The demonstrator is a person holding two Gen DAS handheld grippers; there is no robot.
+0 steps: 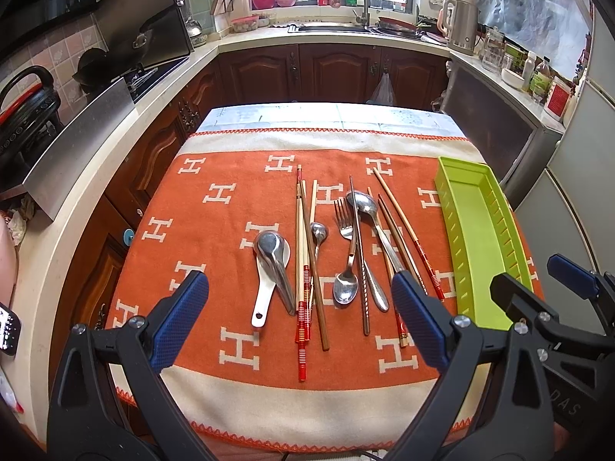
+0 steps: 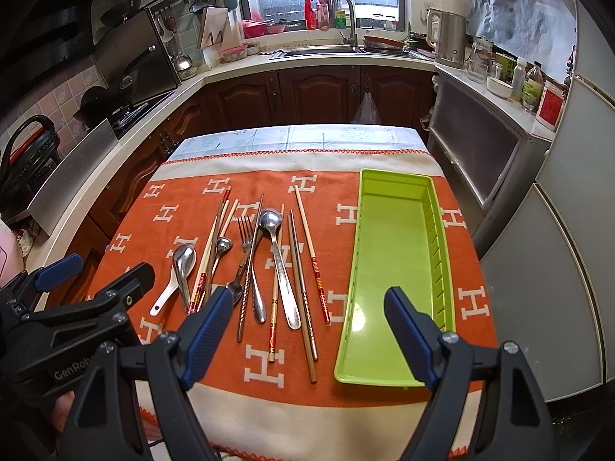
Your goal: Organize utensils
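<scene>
Hovering above the near edge of the cloth (image 1: 238, 192), both grippers hang with jaws spread wide and nothing held, which fits a task judged not yet begun. The tray (image 2: 396, 269) serves as landmark: long, green, empty, its slotted wall on the far-right side, it lies lengthwise at the right of the cloth, probably so pieces can slide in along their own length. All utensils lie left of the tray, roughly parallel to it. Nearest it is a red-banded chopstick (image 2: 313, 257), then more chopsticks and a large spoon (image 2: 278, 265); further left are a twisted metal stick, a fork (image 2: 246, 236) and a small spoon (image 2: 223, 247); furthest left a steel ladle-spoon rests in a white one (image 2: 175, 280). The right gripper (image 2: 307, 330) hangs over the tray's near end and the closest chopsticks; the left gripper (image 1: 300, 307) sits over the middle of the pile. Several pieces cross or overlap, so lifting one may drag a neighbour. Nothing blocks the tray itself; counters, sink and kettle stand well behind it.
</scene>
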